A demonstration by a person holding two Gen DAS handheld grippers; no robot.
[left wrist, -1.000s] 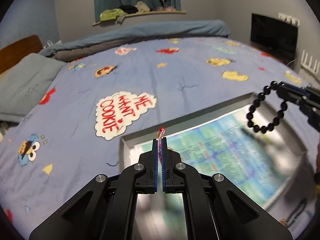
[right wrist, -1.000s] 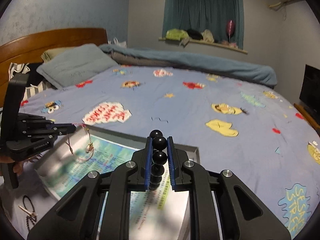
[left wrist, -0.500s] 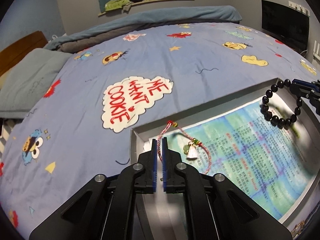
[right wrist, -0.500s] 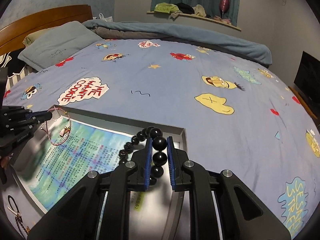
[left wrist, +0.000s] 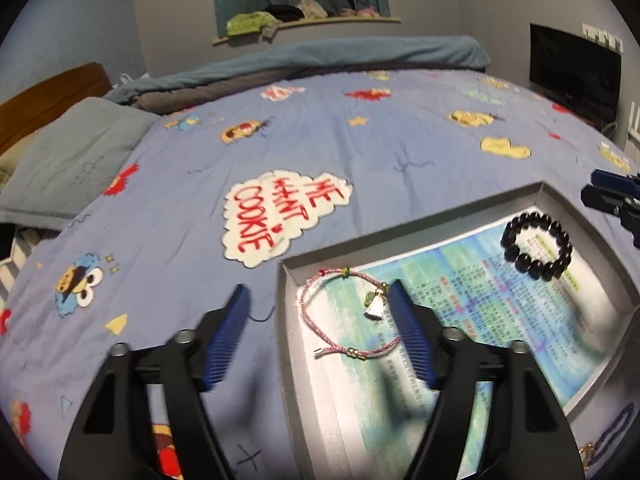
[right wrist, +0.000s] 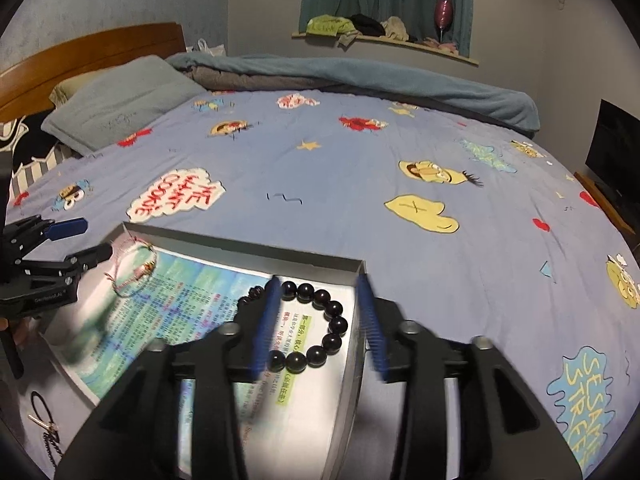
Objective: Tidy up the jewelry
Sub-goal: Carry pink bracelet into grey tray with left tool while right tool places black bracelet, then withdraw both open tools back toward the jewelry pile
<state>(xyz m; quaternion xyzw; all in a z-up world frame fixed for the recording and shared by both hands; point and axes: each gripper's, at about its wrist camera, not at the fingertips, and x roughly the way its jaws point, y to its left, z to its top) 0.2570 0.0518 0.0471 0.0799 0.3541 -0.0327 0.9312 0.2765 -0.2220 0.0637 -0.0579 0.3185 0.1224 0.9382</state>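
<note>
My left hand-held gripper (left wrist: 320, 312) is spread wide with nothing between its blue-padded fingers (left wrist: 230, 336), one finger over the bedspread and the other over the near left corner of the grey tray (left wrist: 412, 228). Between them the pink cord bracelet (left wrist: 344, 316) lies loose on the tray's bottom, its small green and white charm (left wrist: 374, 304) close to the right finger. My right hand-held gripper (right wrist: 320, 320) is also wide and empty, straddling the tray's right wall (right wrist: 356, 344), with the black bead bracelet (right wrist: 304, 324) resting flat in a ring between its fingers, in the far right corner of the tray. The two bracelets sit well apart, at opposite ends of the tray, on a printed blue-green sheet (left wrist: 480, 304) that lines it. The tray rests on a bed covered by a blue cartoon bedspread (right wrist: 360, 168) with a "ME WANT COOKIE" patch (left wrist: 280, 212) just beyond the tray's far left corner. Outside the tray, at the lower left of the right wrist view, a dark chain with a metal clasp (right wrist: 42, 424) lies on the bedspread. A grey pillow (right wrist: 120, 100) lies by the wooden headboard (right wrist: 92, 52).
</note>
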